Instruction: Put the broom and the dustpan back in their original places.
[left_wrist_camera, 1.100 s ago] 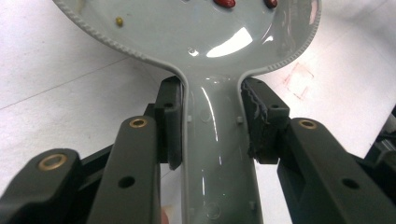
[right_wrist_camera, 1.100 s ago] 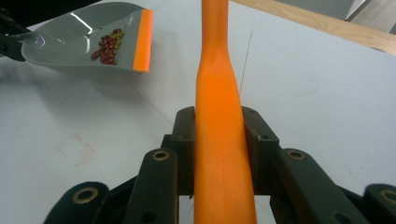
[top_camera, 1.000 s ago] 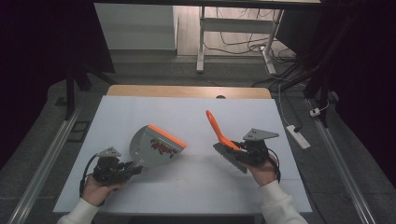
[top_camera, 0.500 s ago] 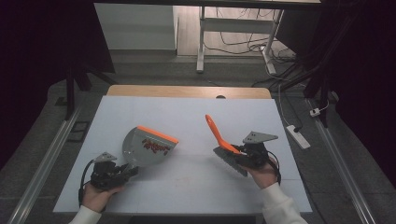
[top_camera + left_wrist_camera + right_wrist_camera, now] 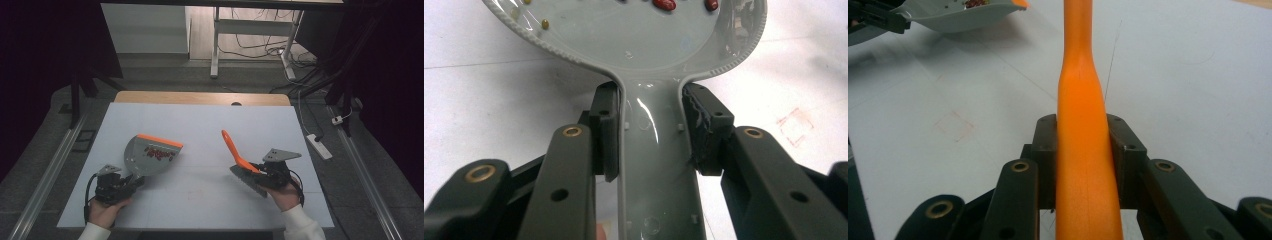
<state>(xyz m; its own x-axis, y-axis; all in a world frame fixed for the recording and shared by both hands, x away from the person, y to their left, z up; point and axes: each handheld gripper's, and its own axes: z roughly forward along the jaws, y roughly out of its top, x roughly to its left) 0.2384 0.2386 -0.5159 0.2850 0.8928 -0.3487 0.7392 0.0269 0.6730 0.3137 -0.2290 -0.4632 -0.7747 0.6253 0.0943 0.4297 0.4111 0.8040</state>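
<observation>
The grey dustpan [image 5: 150,156], with red beans gathered in its tray, is clamped by its handle in the left gripper [image 5: 131,183] and held low over the white table [image 5: 210,125]. The brush [image 5: 241,165] is gripped at its orange handle by the closed right gripper [image 5: 256,176]. The brush's long axis is angled up and away, well apart to the right of the dustpan, whose orange lip is turned away from the person.

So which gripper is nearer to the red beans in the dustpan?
Left. The left gripper is clamped on the dustpan handle, just below the beans. The right gripper grips the brush, off to their right.
</observation>
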